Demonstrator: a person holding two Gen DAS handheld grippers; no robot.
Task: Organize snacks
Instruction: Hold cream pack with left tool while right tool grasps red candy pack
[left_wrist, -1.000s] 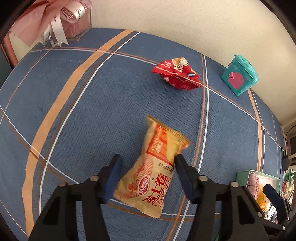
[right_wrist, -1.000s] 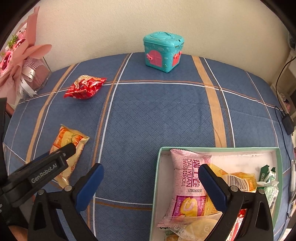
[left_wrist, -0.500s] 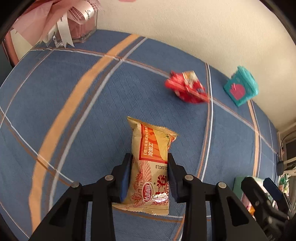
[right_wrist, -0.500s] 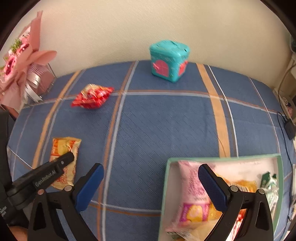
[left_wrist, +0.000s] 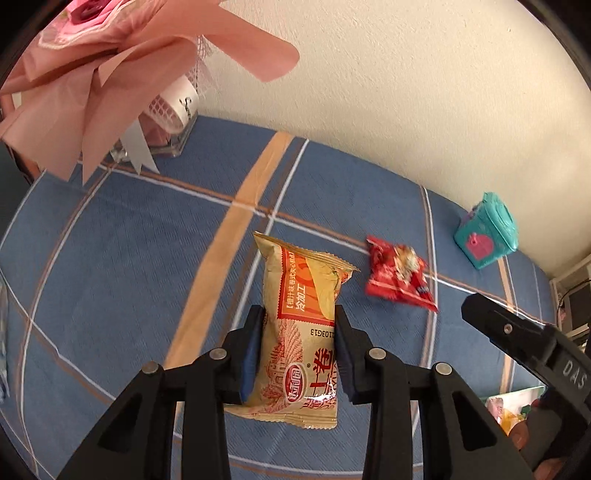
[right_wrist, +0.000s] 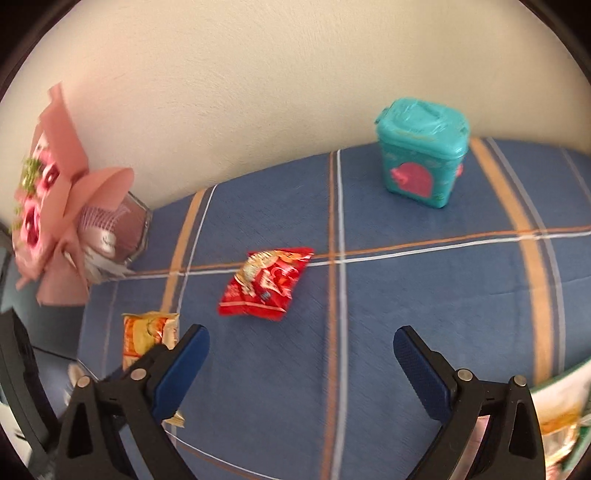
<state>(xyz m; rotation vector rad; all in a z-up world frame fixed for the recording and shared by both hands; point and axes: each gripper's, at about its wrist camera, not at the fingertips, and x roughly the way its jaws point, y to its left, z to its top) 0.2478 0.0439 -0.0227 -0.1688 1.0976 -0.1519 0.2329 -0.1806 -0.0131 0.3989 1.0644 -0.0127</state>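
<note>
While both claws are seen from their own cameras, the scene is listed as follows.

Left claw (left_wrist: 298, 350): clenched on the yellow snack packet (left_wrist: 303, 325), which is pinched at its middle between the two blue pads and seen at the lower centre of the left view; its top edge points toward the upper part of the frame.

Right claw (right_wrist: 301, 363): released, its blue pads spread wide with nothing between them, at the bottom of the right view.

Yellow snack packet in the right view: seen at lower left (right_wrist: 147, 332), partly hidden behind the right claw's left finger.

Red snack packet (right_wrist: 267, 282): laid flat on the blue striped cloth (right_wrist: 406, 295), at the centre of the right view, above the open claw and apart from it.

Teal box (right_wrist: 421, 170): stood at upper right, near the wall.

Pink bouquet (left_wrist: 110, 62): seen at upper left of the left view.

Snack tray (right_wrist: 561, 402): its blurred edge is cut by the lower right corner.
</note>
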